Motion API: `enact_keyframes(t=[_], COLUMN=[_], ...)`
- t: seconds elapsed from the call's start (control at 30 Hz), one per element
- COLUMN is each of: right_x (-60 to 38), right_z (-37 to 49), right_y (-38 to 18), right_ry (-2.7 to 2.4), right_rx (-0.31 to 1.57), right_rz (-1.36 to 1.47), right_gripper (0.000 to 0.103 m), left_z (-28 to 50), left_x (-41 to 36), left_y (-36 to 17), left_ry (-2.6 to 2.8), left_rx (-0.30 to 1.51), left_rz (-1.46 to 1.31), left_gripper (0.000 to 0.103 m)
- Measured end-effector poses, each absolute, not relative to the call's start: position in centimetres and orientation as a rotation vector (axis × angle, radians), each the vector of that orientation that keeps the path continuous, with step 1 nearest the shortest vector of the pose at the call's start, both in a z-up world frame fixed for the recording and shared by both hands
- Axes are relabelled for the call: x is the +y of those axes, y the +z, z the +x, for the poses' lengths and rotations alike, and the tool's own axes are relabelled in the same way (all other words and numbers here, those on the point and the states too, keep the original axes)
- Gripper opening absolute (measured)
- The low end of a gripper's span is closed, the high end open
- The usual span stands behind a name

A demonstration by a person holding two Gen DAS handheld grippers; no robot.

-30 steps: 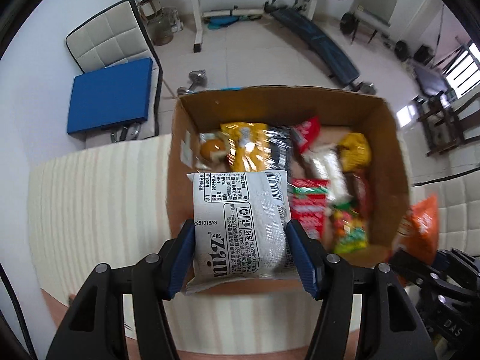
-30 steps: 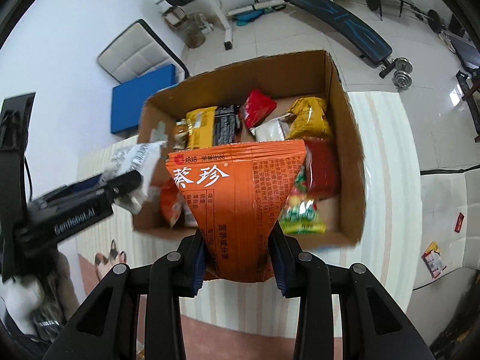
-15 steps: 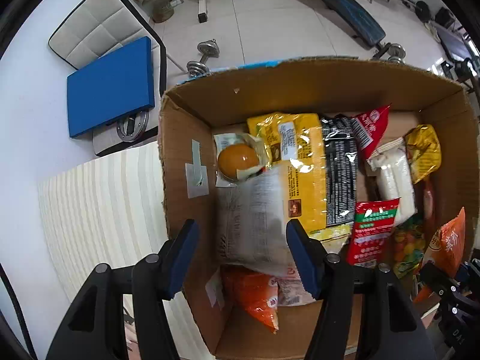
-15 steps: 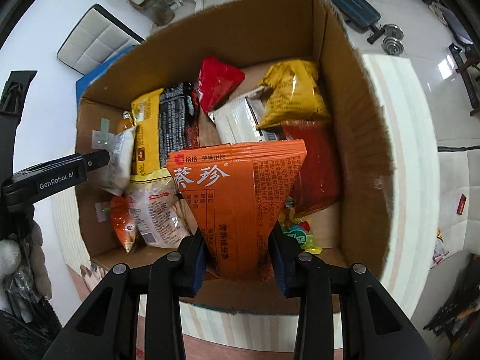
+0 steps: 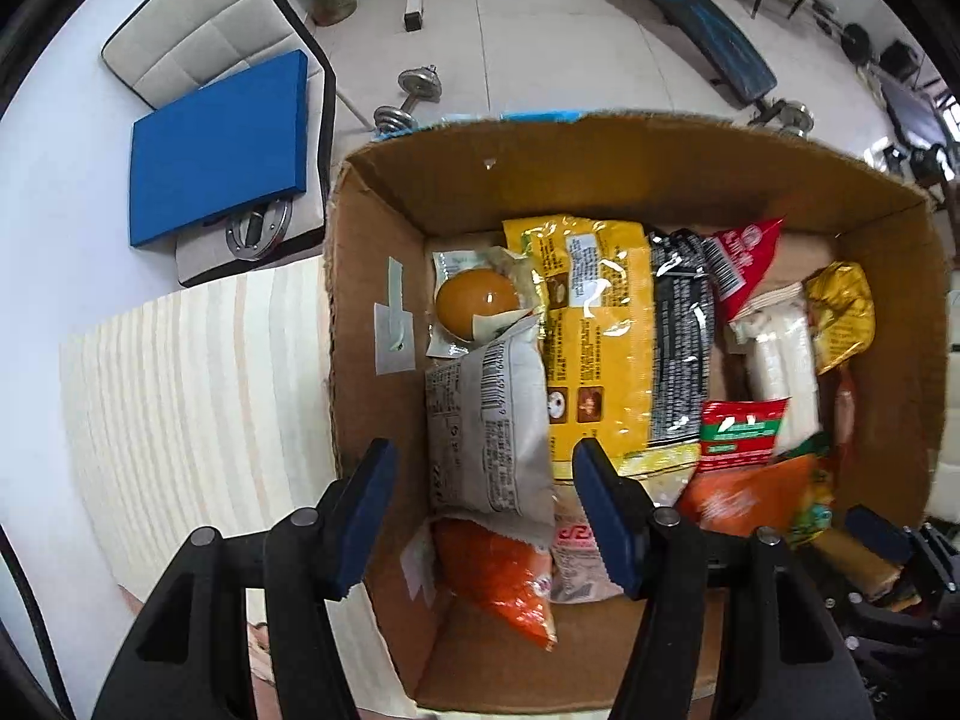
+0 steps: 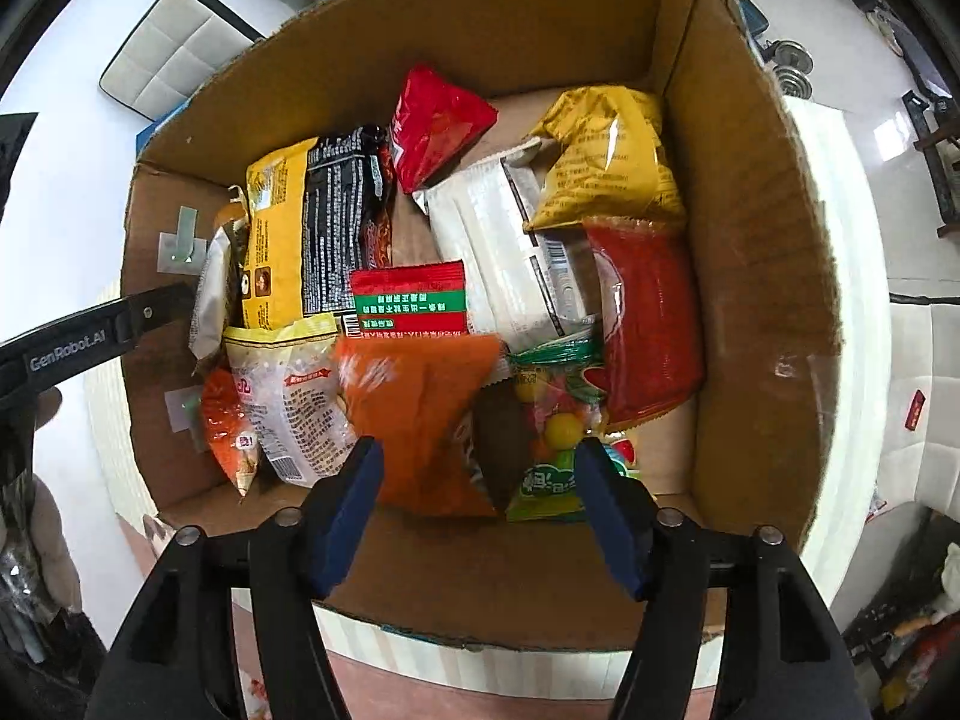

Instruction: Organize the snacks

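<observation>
An open cardboard box (image 5: 372,276) (image 6: 750,276) on a pale wooden table holds several snack packets. My left gripper (image 5: 483,516) is open over the box's left side; the grey-white packet (image 5: 489,432) lies in the box just beyond its fingers, beside a yellow packet (image 5: 600,336). My right gripper (image 6: 480,507) is open above the box's near side; the orange packet (image 6: 420,414) lies blurred in the box between and beyond its fingers, next to a green candy bag (image 6: 552,462). The left gripper shows at the left of the right wrist view (image 6: 90,336).
The box also holds red (image 6: 648,324), black (image 6: 342,228) and white (image 6: 510,258) packets. The striped table top (image 5: 192,396) extends left of the box. On the floor beyond are a chair with a blue cushion (image 5: 222,144), dumbbells (image 5: 414,96) and a weight bench (image 5: 690,6).
Both grippers moved over the box and opened. The grey-white packet dropped from the left gripper into the box, then the orange packet dropped from the right gripper.
</observation>
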State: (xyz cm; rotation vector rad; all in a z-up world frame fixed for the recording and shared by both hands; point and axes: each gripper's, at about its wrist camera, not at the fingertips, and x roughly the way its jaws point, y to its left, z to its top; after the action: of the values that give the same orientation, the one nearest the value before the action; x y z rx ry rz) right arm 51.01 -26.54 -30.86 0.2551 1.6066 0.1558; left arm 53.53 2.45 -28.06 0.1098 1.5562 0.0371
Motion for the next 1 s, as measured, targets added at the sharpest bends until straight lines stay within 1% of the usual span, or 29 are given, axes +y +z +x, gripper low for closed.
enact_keyframes(t=[0.07,0.1,0.13,0.3,0.33,0.37,0.57,0.8,1.0], right_x=[-26.6,-26.7,-26.6,-27.2,-27.4,-27.5,-28.7,-29.0,-29.1], right_z=[50.8,50.7,50.6,49.2,48.8,48.5,46.7,44.9,42.9], right_y=[-30.4,-30.1,-29.8,-28.5,-28.3,-28.1,-27.2,-25.5,-21.8], right_ry=[0.155,0.154,0.151,0.151,0.152,0.152,0.128,0.095,0.101], right_rx=[1.598,1.594,1.589,1.56,1.551,1.544,1.501,1.445,1.352], right_rz=[0.253,0.246,0.231,0.219,0.222,0.22,0.215,0.168,0.149], right_gripper=[0.081,0.084,0.086,0.09,0.09,0.091,0.098,0.098,0.098], left_z=[53.1,52.8,52.4,49.6,49.1,48.4,45.3,42.7,40.4], left_x=[2.4,2.4,2.4,2.1,2.0,1.9,1.5,1.0,0.7], left_y=[-27.4,-27.0,-26.7,-25.1,-25.0,-24.8,-24.3,-22.8,-20.1], left_ry=[0.033,0.026,0.018,-0.015,-0.019,-0.021,-0.025,-0.019,-0.001], left_rx=[1.539,1.531,1.524,1.484,1.48,1.476,1.439,1.374,1.308], left_rz=[0.09,0.074,0.059,-0.008,-0.018,-0.026,-0.052,-0.062,-0.062], left_gripper=[0.059,0.059,0.062,0.064,0.075,0.088,0.09,0.09,0.09])
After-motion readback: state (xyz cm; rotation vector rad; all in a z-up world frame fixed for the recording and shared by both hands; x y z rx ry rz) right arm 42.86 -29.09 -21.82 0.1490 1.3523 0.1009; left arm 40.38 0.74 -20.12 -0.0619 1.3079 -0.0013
